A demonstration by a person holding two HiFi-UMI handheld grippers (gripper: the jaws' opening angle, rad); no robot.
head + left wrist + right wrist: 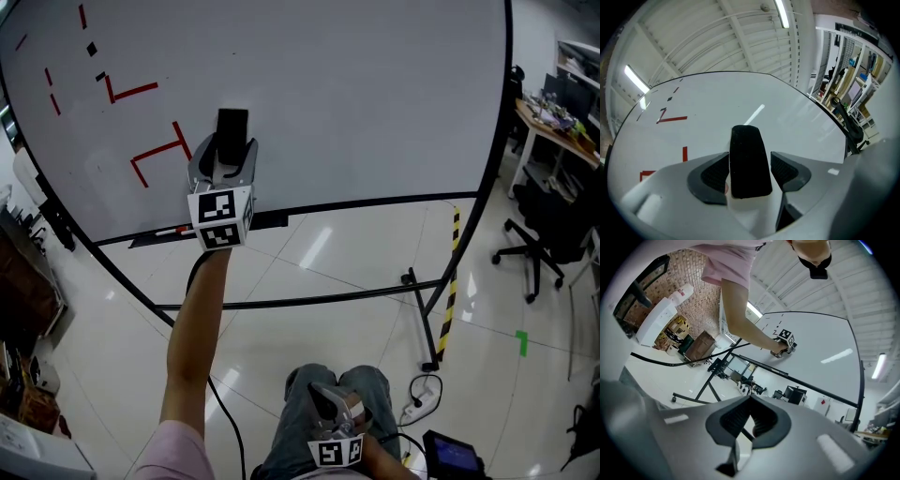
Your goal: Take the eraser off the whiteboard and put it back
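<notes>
The black eraser [232,127] sticks up from between the jaws of my left gripper [225,152], which is raised on an outstretched arm in front of the whiteboard [375,94]. In the left gripper view the eraser [749,159] fills the gap and both dark pads [710,176] flank it closely, so the gripper is shut on it. I cannot tell whether the eraser touches the board. My right gripper [336,410] hangs low by the person's lap; its jaws [749,420] are closed together with nothing between them.
Red line marks [155,155] lie just left of the eraser. A marker rests on the board's tray [178,231]. The board's wheeled black frame [427,309], an office chair [539,246], a cluttered desk [562,120] and a power strip [422,400] stand to the right.
</notes>
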